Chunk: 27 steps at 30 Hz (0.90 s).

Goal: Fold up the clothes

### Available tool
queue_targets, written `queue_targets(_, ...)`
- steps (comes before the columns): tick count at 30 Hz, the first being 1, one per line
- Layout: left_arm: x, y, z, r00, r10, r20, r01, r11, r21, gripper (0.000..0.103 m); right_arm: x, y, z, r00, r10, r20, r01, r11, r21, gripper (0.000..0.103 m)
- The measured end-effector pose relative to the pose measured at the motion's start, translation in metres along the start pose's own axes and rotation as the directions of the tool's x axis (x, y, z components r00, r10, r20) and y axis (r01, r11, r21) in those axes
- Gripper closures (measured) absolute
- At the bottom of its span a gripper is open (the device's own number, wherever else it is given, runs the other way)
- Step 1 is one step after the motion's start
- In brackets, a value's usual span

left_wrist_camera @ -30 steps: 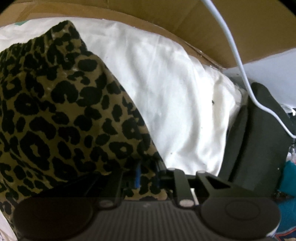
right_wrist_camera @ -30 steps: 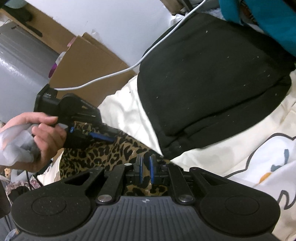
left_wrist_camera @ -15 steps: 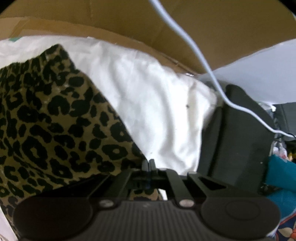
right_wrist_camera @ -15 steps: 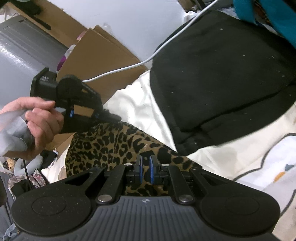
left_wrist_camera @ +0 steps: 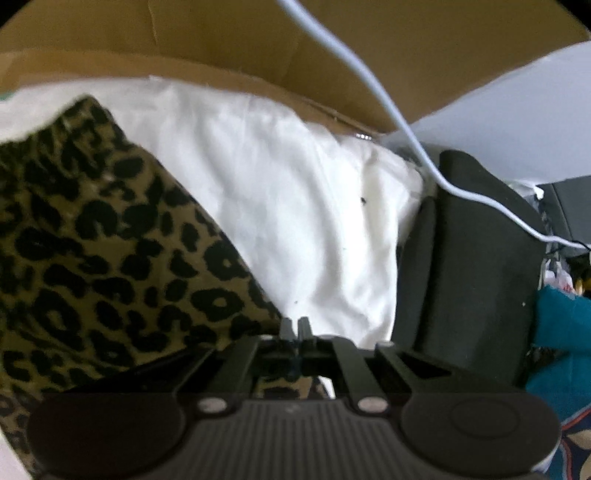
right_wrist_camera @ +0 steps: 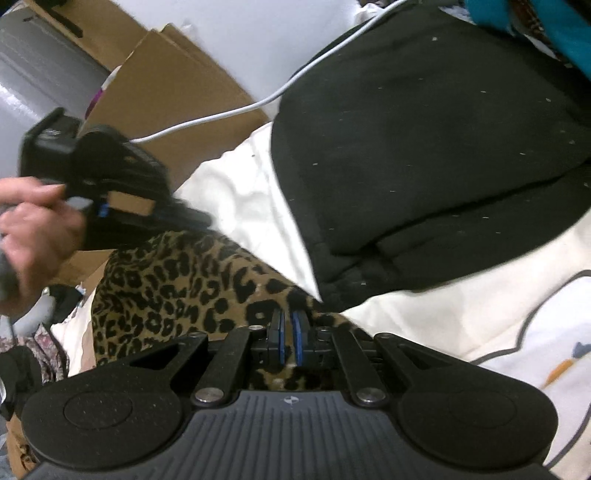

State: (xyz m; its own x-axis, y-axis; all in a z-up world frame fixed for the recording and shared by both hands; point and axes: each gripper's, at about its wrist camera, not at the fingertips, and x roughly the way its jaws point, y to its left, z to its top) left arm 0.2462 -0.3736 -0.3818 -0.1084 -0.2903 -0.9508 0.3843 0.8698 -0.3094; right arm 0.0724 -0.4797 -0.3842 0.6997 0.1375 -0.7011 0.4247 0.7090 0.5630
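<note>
My left tool (left_wrist_camera: 294, 326) has its fingers pressed together, pinching the leopard cloth (left_wrist_camera: 96, 251). My right tool (right_wrist_camera: 287, 326) clamps that cloth's near edge. My left hand (right_wrist_camera: 31, 229) grips its handle.

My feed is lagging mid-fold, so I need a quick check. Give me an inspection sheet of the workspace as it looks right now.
Surface: white bedding with a cartoon print at the right wrist view's right edge.
Job's things: leopard-print garment, pinched at two spots.
Clutter: black garment on the bedding; teal fabric beyond it.
Grippers: left gripper shut on the leopard-print garment; right gripper shut on it too, fingers nearly together.
Cables: white cable trailing across the black garment and cardboard.
Surroundings: cardboard box, pale wall.
</note>
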Motion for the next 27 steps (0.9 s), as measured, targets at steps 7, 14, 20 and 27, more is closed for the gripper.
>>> queue_targets(7,-0.027,0.007,-0.010,0.995,0.087,0.056,-0.091,0.992,0.085,0.098,-0.001,0.016,0.003,0.998,0.062,0.004,-0.062,0.998,-0.025,0.095)
queue_targets(14,0.014,0.021,0.000,0.981,0.190,0.033,-0.193,0.973,0.124,0.098,0.030,0.051,0.006,0.988,0.111,-0.103,-0.118,0.991,-0.063,0.079)
queue_targets(20,0.033,0.018,0.008,0.986,0.165,0.030,-0.168,0.974,0.149,0.099,0.055,0.058,0.011,0.992,0.043,-0.121,-0.053,0.995,-0.084,0.079)
queue_targets(27,0.045,0.008,0.018,0.992,0.120,0.043,-0.126,0.979,0.163,0.103,0.063,0.044,0.024,0.996,-0.029,-0.087,0.020,0.995,-0.101,0.099)
